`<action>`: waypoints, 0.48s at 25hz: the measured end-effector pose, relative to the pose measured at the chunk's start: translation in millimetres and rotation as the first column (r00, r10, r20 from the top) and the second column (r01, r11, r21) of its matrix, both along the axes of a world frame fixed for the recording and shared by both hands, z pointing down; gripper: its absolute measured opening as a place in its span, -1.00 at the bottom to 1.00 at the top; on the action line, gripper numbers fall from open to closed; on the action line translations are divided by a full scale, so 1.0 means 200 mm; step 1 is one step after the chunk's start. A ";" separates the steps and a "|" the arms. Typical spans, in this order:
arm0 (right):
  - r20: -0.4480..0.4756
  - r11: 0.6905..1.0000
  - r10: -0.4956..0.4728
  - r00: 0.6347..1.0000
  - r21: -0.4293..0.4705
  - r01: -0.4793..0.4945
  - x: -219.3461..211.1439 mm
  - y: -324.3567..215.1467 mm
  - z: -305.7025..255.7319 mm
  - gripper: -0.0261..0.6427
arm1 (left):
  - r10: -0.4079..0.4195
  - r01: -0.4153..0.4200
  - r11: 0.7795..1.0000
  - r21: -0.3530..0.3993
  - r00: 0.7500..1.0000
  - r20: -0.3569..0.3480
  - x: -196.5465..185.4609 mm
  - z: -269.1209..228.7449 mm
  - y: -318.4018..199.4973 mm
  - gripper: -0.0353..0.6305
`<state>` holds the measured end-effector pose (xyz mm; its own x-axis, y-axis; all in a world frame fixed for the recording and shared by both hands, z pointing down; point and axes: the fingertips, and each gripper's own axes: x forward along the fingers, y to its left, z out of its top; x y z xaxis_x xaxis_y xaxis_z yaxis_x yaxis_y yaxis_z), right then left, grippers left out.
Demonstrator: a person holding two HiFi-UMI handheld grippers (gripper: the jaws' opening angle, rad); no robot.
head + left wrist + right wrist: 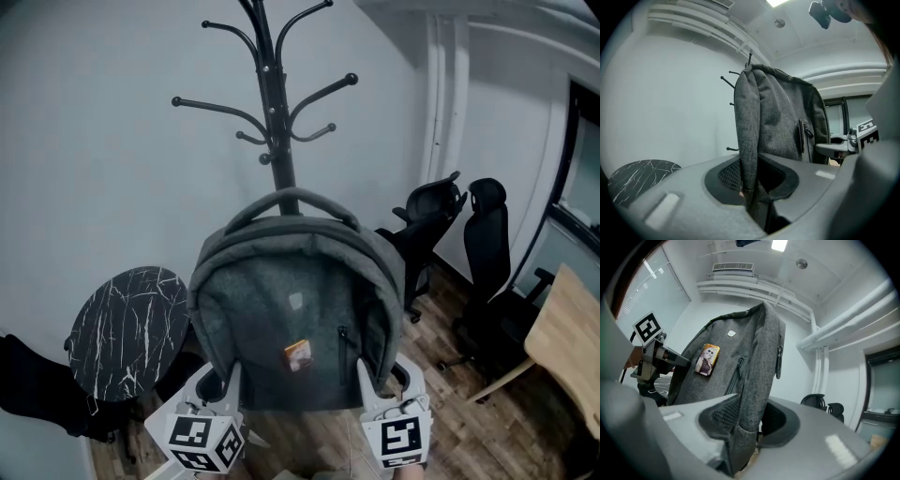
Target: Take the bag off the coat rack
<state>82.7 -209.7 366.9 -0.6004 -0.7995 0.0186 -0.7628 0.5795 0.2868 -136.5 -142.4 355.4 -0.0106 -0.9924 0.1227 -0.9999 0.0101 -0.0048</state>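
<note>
A grey felt backpack (295, 319) with a small orange tag on its front is held up in front of the black coat rack (278, 112). Its top handle arches just before the rack's pole; whether it touches a hook I cannot tell. My left gripper (225, 389) is shut on the backpack's lower left edge (749, 140). My right gripper (375, 389) is shut on the lower right edge (754, 394). In the left gripper view the fabric runs down between the jaws of the left gripper (754, 199). The right gripper (743, 441) pinches a thicker fold.
A round black marble-pattern side table (127, 330) stands at the left by the wall. Two black office chairs (469, 253) stand at the right, with a wooden desk corner (567, 347) beyond them. A white pipe (439, 103) runs up the wall.
</note>
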 end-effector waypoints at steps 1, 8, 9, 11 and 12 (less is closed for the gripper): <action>0.004 1.000 0.001 1.000 0.001 -0.001 -0.01 0.00 0.00 -0.56 | 0.004 -0.004 1.000 0.002 1.000 0.001 -0.01 0.00 0.00 -0.67; 0.007 1.000 0.026 1.000 0.005 -0.026 -0.09 -0.01 -0.03 -0.56 | 0.033 -0.033 0.999 0.005 0.999 -0.005 -0.09 -0.02 -0.04 -0.68; 0.003 0.999 0.032 0.999 0.006 -0.032 -0.09 -0.01 -0.03 -0.56 | 0.039 -0.039 0.999 0.007 0.999 -0.007 -0.10 -0.02 -0.04 -0.67; -0.005 0.999 0.043 0.999 0.008 -0.043 -0.10 0.00 -0.04 -0.56 | 0.049 -0.049 0.999 0.009 0.999 -0.010 -0.11 -0.02 -0.05 -0.67; -0.007 0.999 0.048 0.999 0.008 -0.048 -0.11 0.00 -0.04 -0.56 | 0.054 -0.054 0.999 0.010 0.998 -0.011 -0.12 -0.02 -0.05 -0.68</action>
